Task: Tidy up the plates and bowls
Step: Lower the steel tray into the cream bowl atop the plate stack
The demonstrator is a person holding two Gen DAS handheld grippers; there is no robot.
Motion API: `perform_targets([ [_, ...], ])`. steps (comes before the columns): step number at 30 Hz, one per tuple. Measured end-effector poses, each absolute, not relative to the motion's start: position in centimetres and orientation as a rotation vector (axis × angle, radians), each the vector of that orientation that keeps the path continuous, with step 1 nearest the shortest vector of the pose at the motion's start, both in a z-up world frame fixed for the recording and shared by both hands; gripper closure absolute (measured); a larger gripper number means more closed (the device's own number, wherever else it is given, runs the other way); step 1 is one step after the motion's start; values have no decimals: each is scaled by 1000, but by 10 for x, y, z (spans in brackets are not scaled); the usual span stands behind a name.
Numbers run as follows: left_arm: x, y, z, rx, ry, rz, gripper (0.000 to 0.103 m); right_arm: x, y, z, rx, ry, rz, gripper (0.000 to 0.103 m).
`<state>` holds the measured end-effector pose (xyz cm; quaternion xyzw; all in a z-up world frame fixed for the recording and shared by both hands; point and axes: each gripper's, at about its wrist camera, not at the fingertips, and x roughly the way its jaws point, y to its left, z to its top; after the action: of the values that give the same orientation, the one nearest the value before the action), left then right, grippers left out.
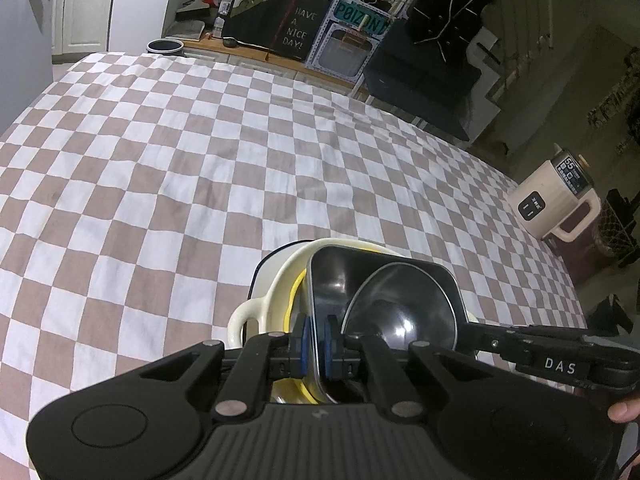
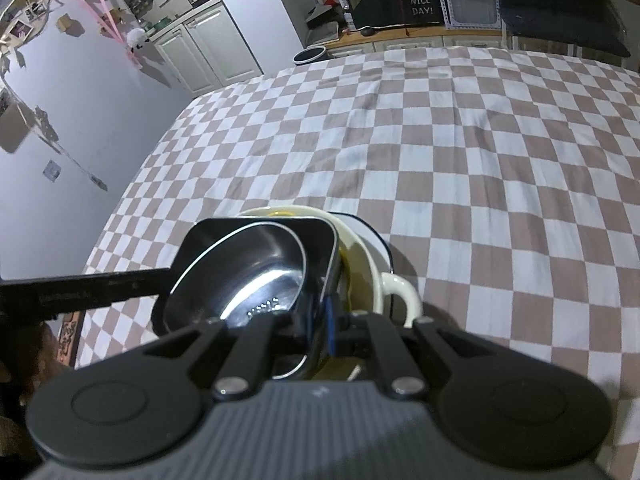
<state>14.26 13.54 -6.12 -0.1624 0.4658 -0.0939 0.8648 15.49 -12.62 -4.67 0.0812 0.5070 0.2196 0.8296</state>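
Left wrist view, lower centre: left gripper and right gripper clenched on black square dish rims; stacking into cream bowl; next, level descent.

**Colours on the checked cloth**

We note a tablecloth in brown-and-white checks. On it we see a cream handled dish with a yellow rim inside. The square steel tray looks dark and mirror-bright, as does the round steel bowl. Our left gripper is black with blue pads; our right gripper matches. Behind, we read white lettering on a black sign.
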Motion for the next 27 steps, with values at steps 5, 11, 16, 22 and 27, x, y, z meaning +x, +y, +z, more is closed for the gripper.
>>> perform_targets([
  [5,144,133,-64,-327,990,-195,96,156,-126,-50,164,1084,473,94],
  [11,144,132,-65,-321,989,-195,96,155,-126,-51,145,1080,476,94],
  [16,144,132,-67,-316,994,-197,97,156,-132,-49,149,1063,488,94],
  [22,144,131,-66,-313,993,-197,97,156,-135,-48,134,1055,496,93],
  [27,145,132,-68,-309,993,-198,96,156,-137,-48,125,1057,503,93],
])
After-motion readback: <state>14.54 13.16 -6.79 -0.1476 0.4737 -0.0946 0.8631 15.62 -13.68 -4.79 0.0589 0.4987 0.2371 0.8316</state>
